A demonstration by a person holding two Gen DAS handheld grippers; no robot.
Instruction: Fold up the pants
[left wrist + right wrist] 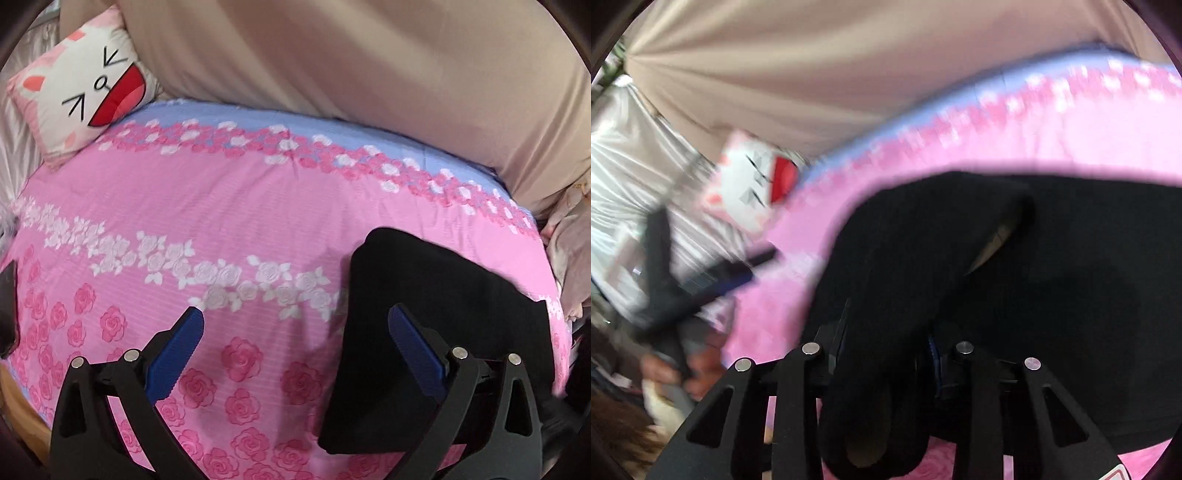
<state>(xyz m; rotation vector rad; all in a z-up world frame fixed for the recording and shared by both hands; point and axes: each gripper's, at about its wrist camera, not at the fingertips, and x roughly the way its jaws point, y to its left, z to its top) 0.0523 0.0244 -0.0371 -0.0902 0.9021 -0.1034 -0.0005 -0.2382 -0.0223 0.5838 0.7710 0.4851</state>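
The black pants point(436, 314) lie folded on the right side of the pink rose bedsheet point(221, 221). My left gripper point(295, 325) is open and empty above the sheet; its right finger point(413, 343) hovers over the pants' left edge. In the blurred right wrist view, my right gripper point(886, 354) is shut on a thick fold of the black pants point(1052, 277), which drapes over and hides its fingers. The left gripper point(713, 280) shows there at the left, blurred.
A cat-face cushion point(81, 85) lies at the bed's far left corner. A beige curtain point(369, 55) hangs behind the bed. Pale bedding point(569, 251) is bunched at the right edge. A dark object point(7, 306) sits at the left edge.
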